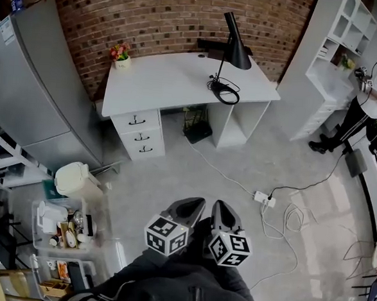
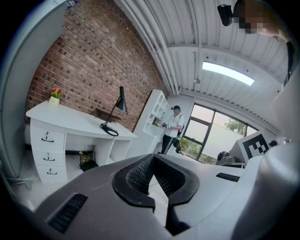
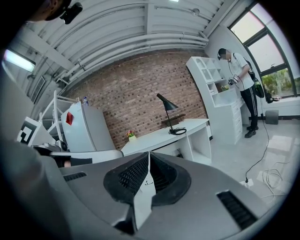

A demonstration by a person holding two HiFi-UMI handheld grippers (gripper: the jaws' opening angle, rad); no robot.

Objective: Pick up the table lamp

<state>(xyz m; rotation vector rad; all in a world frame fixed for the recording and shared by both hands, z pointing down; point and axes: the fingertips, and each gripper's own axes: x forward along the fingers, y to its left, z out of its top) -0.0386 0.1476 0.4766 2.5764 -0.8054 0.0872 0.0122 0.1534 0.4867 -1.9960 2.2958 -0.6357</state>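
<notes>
The black table lamp [image 1: 235, 48] stands at the right end of the white desk [image 1: 167, 81] against the brick wall, its cord coiled round its base [image 1: 225, 92]. It also shows far off as the lamp [image 2: 120, 99] in the left gripper view and the lamp [image 3: 167, 106] in the right gripper view. My left gripper [image 1: 193, 207] and right gripper [image 1: 224, 208] hang side by side over the floor, well short of the desk. The left gripper [image 2: 152, 162] and the right gripper [image 3: 149, 158] are both shut with nothing between the jaws.
A flower pot [image 1: 122, 56] sits on the desk's left end. A grey fridge [image 1: 32, 84] stands left, with a white bin [image 1: 76, 180] and a cart [image 1: 64, 229] below it. A power strip [image 1: 263, 198] with cables lies on the floor. A person [image 1: 374, 95] stands by the white shelf [image 1: 333, 57].
</notes>
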